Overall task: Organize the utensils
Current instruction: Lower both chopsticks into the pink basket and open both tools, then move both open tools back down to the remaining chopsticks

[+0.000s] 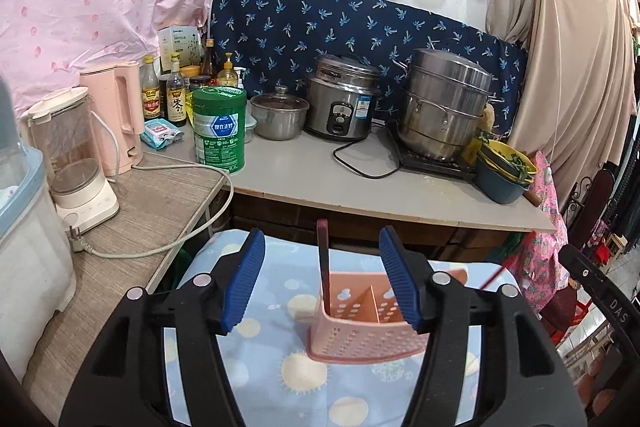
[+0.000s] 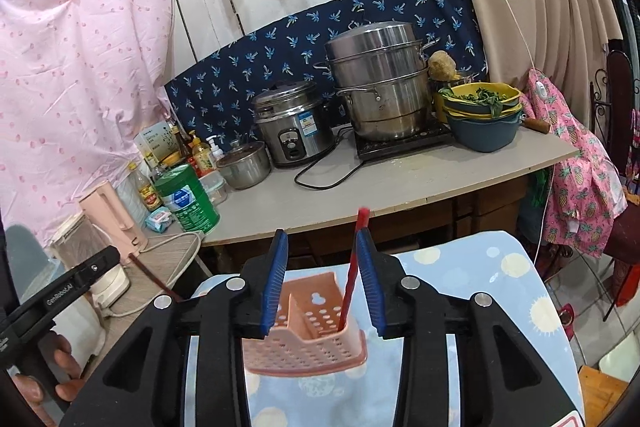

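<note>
A pink perforated utensil holder (image 1: 362, 327) with a centre divider stands on a blue patterned cloth (image 1: 264, 343). A red chopstick (image 1: 323, 259) stands upright in it. My left gripper (image 1: 322, 281) is open and empty, with its jaws either side of the holder and above it. In the right wrist view the holder (image 2: 308, 335) sits below my right gripper (image 2: 322, 283), which is open. The red chopstick (image 2: 354, 267) stands in the holder's right compartment and leans against the right finger (image 2: 370, 283). Nothing is gripped.
A worktop (image 1: 320, 179) behind carries a green tin (image 1: 219, 129), a rice cooker (image 1: 342, 99), a steel steamer pot (image 1: 444, 103), stacked bowls (image 1: 506, 171) and bottles. A blender (image 1: 76, 155), a pink kettle (image 1: 116, 107) and a loose cable lie on the left table.
</note>
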Action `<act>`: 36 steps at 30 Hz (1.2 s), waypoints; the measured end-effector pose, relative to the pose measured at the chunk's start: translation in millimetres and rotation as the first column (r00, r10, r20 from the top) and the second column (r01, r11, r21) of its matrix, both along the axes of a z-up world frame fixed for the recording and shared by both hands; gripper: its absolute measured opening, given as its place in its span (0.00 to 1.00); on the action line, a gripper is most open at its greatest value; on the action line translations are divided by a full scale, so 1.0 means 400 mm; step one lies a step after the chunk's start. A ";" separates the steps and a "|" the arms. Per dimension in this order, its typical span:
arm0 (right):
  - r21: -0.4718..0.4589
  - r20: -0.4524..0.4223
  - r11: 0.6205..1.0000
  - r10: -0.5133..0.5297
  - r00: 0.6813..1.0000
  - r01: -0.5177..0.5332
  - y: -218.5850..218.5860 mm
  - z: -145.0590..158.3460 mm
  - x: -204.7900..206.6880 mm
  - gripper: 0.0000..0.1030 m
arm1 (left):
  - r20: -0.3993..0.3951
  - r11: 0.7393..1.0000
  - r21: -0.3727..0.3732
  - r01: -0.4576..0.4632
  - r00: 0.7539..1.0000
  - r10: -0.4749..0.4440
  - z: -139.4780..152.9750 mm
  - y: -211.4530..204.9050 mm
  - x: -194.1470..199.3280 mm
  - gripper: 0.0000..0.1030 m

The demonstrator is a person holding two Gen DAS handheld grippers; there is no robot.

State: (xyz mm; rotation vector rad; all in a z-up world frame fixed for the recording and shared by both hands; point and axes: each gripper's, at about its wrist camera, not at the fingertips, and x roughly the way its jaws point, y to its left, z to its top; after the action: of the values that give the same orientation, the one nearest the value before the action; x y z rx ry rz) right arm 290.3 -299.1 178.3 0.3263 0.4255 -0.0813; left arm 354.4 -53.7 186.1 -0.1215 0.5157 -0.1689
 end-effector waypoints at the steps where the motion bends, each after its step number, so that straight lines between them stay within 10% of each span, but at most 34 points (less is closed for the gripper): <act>1: -0.002 0.002 1.000 0.000 1.000 0.000 0.005 0.003 -0.017 0.34 | 0.001 1.000 0.000 0.002 1.000 -0.002 0.000 0.004 -0.020 0.60; 36: -0.100 -0.224 0.994 0.016 0.975 -0.039 0.225 -0.303 -0.621 0.41 | -0.197 0.999 0.053 -0.002 0.980 0.012 -0.299 0.150 -0.561 0.64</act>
State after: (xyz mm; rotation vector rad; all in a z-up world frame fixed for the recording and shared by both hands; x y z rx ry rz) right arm 42.0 -209.0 57.2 0.2095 0.6458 -0.1132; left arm 129.8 6.2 66.5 -0.0886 0.7169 -0.1368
